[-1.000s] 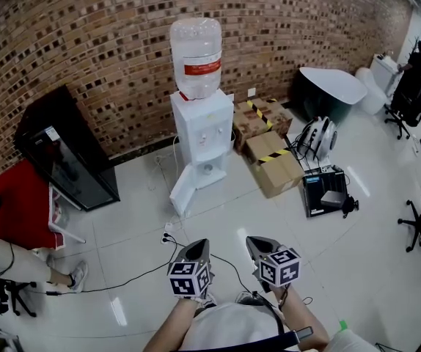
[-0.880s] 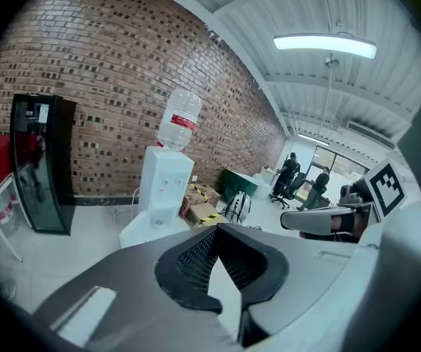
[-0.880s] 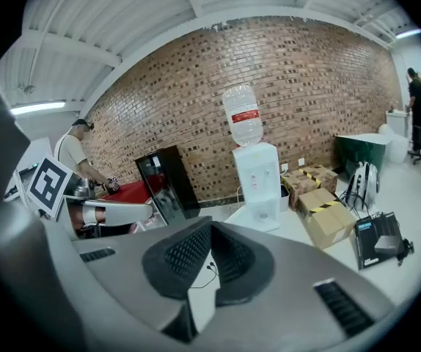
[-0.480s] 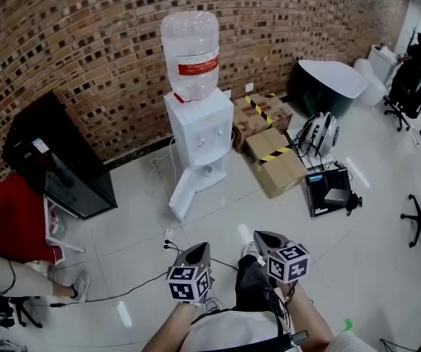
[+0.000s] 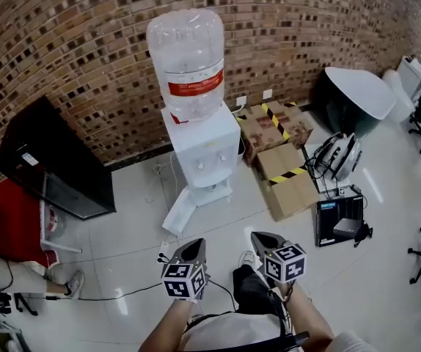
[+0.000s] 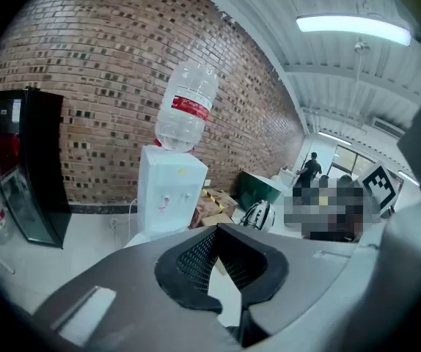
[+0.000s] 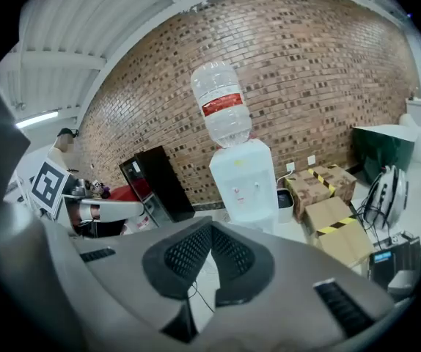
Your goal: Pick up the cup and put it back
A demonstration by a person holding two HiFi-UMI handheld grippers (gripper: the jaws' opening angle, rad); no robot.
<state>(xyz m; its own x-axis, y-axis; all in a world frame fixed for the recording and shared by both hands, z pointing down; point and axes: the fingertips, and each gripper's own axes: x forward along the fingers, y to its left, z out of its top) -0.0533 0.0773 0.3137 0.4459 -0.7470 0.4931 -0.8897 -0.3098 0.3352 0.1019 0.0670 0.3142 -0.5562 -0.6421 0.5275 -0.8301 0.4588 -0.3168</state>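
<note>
The left claw [image 5: 193,245] and right claw [image 5: 260,239] are held shut and empty at 6 o'clock, aimed at the white box-shaped water dispenser [image 5: 203,149] at 12 o'clock; the cup cannot be made out.

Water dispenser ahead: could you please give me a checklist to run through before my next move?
1. Left gripper empty, jaws together: ok.
2. Right gripper empty, jaws together: ok.
3. Cup in sight: not ok, none shows in any view.
4. Water dispenser ahead of both grippers: ok.
5. Floor towards it free: not ok, a white panel leans out from its base.
</note>
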